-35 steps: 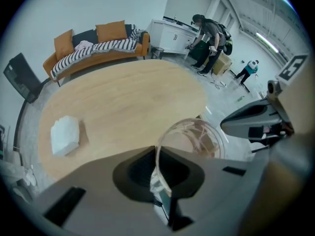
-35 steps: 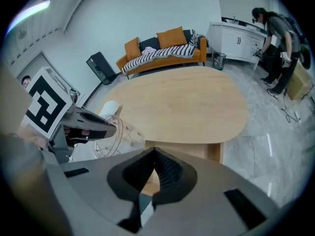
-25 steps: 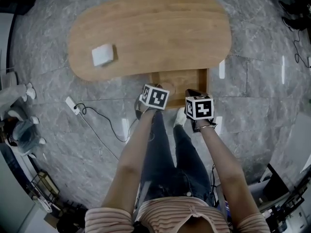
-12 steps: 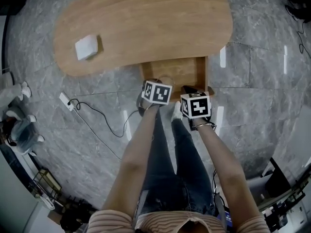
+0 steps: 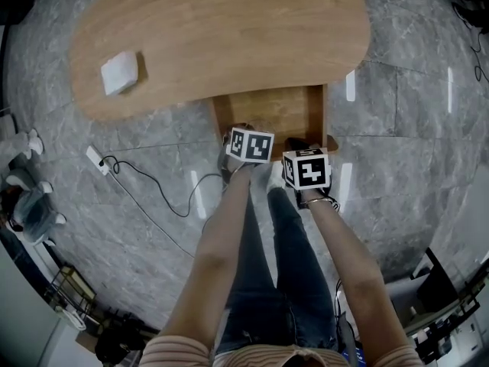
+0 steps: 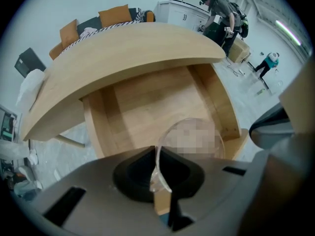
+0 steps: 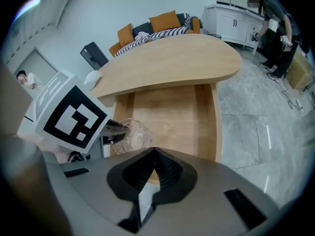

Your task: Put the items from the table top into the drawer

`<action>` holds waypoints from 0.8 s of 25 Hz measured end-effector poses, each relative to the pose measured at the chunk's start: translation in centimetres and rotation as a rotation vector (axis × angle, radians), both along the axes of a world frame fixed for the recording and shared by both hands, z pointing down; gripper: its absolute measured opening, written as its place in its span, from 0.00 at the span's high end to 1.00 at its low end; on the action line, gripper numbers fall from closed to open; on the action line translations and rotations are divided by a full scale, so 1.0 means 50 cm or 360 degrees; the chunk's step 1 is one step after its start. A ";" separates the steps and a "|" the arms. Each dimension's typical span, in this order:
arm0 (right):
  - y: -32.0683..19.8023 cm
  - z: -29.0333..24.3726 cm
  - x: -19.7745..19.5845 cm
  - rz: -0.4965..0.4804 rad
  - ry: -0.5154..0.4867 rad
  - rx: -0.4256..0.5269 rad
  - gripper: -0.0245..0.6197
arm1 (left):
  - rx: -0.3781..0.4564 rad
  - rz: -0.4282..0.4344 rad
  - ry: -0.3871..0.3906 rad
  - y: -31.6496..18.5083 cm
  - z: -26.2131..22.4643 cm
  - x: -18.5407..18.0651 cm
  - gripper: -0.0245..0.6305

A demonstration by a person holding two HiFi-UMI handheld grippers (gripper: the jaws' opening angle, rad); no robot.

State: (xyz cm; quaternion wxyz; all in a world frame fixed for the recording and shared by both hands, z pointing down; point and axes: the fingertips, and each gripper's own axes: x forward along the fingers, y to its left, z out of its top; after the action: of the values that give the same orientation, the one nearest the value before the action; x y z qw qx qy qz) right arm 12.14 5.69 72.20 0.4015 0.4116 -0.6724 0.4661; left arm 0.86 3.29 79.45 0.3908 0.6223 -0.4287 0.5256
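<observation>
A clear glass point(image 7: 133, 134) hangs over the open drawer point(image 5: 275, 117), near its front left corner, rim pinched by the left gripper point(image 6: 158, 181). The right gripper point(image 7: 154, 154) (jaws pressed together, nothing between them) hovers at the drawer's front. A white pad point(image 5: 120, 72) lies on the table point(image 5: 229, 37), well left of the drawer.

A white power strip point(image 5: 93, 160) lies on the grey marble floor point(image 5: 412, 128), a black cable point(image 5: 157, 193) curling from it. Farther off, orange cushions point(image 7: 165, 21) sit near white cabinets point(image 7: 231, 18), where a person point(image 7: 273, 28) bends.

Table point(image 5: 229, 37), drawer point(image 5: 275, 117): matt wood. Cup point(image 7: 133, 134): clear, glossy. Floor point(image 5: 397, 128): polished grey stone.
</observation>
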 end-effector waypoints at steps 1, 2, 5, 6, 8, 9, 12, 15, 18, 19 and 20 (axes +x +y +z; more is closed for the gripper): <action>0.000 0.006 -0.001 0.0002 -0.0002 -0.0002 0.95 | 0.0004 -0.0005 -0.0008 -0.002 0.006 -0.001 0.93; 0.000 0.011 -0.001 0.0004 -0.0003 -0.0003 0.95 | 0.0011 -0.0012 -0.0018 -0.004 0.012 -0.001 0.93; 0.003 0.025 0.002 0.0009 -0.0003 -0.0008 0.95 | 0.0043 -0.0028 -0.0046 -0.006 0.024 0.000 0.93; 0.005 0.029 0.003 0.0010 -0.0003 -0.0010 0.95 | 0.0055 -0.0031 -0.0055 -0.006 0.027 0.001 0.92; 0.007 0.035 0.005 0.0009 0.0001 -0.0015 0.95 | 0.0071 -0.0040 -0.0067 -0.005 0.034 0.003 0.92; 0.007 0.038 0.006 0.0007 0.0003 -0.0016 0.95 | 0.0074 -0.0047 -0.0068 -0.005 0.037 0.004 0.93; 0.007 0.042 0.007 0.0004 0.0008 -0.0014 0.95 | 0.0079 -0.0073 -0.0061 -0.002 0.044 0.008 0.92; 0.007 0.045 0.007 0.0001 0.0011 -0.0009 0.95 | 0.0094 -0.0087 -0.0057 -0.002 0.048 0.011 0.93; 0.007 0.050 0.005 0.0001 0.0014 -0.0008 0.95 | 0.0110 -0.0097 -0.0054 -0.005 0.051 0.010 0.93; 0.006 0.051 0.004 0.0003 0.0015 -0.0009 0.95 | 0.0113 -0.0104 -0.0053 -0.006 0.052 0.009 0.93; 0.006 0.052 0.004 0.0004 0.0016 -0.0011 0.95 | 0.0114 -0.0113 -0.0051 -0.006 0.053 0.009 0.93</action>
State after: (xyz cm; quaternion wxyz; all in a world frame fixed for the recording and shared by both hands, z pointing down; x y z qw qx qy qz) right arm 12.35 5.98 74.79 0.4055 0.4135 -0.6683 0.4669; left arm 1.34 2.98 82.09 0.3798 0.6118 -0.4751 0.5057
